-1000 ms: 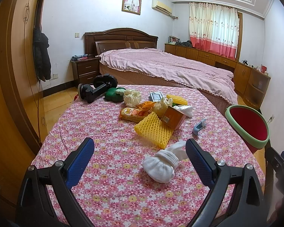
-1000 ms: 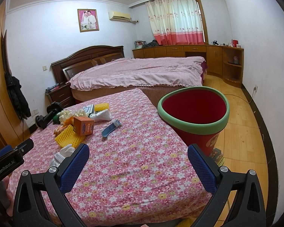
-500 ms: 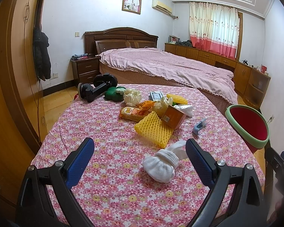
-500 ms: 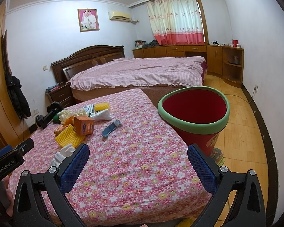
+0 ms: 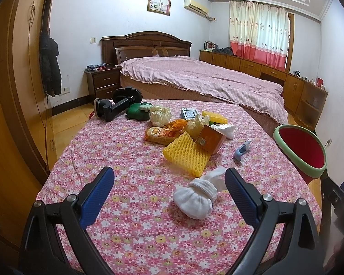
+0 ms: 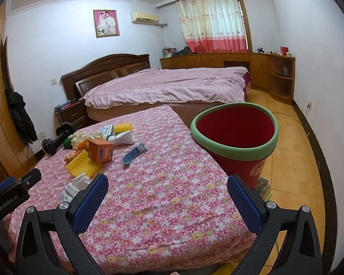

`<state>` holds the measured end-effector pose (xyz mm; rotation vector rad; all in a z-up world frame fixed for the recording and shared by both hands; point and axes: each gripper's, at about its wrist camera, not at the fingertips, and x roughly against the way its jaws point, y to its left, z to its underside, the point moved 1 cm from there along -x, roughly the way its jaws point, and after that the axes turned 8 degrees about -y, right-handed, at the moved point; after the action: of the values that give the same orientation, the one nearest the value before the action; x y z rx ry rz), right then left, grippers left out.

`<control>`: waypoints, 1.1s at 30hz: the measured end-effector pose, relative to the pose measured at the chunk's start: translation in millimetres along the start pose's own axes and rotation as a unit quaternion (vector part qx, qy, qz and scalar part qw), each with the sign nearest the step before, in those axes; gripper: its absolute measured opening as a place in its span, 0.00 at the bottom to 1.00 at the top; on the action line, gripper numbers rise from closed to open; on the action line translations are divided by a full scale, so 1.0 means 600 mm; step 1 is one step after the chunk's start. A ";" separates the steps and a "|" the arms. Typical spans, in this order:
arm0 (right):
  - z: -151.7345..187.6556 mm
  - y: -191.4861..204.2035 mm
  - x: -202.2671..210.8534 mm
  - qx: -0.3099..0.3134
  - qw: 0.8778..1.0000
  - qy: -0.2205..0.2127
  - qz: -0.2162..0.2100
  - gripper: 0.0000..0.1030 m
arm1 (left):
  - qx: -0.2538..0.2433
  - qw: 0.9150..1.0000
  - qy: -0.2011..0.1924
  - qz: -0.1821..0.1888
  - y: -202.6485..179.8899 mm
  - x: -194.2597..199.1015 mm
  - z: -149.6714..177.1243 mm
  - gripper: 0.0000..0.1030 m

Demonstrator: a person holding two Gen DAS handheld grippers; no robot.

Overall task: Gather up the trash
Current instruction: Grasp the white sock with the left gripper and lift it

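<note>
A heap of trash lies on the floral tablecloth: yellow foam netting, an orange carton, a snack packet, crumpled wrappers and a blue plastic piece. A white foam sleeve lies nearest, just inside the right finger of my left gripper, which is open and empty. My right gripper hovers open over the table's near right part, also empty. The red bin with a green rim stands on the floor beside the table's right edge.
A black clamp-like device and a green object sit at the table's far left. Behind the table is a bed. A wardrobe with a hanging jacket runs along the left; wooden floor lies on the right.
</note>
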<state>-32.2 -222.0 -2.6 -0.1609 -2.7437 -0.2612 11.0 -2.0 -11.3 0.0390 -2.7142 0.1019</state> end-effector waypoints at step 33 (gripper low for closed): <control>0.027 -0.020 -0.050 -0.011 0.998 0.053 0.011 1.00 | 0.024 0.978 0.162 0.126 -0.025 -0.129 0.086 0.35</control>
<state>-12.3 -232.9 -30.6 -0.1788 -2.6333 -0.2848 61.2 -20.2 -88.9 -0.2851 -2.3787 0.2280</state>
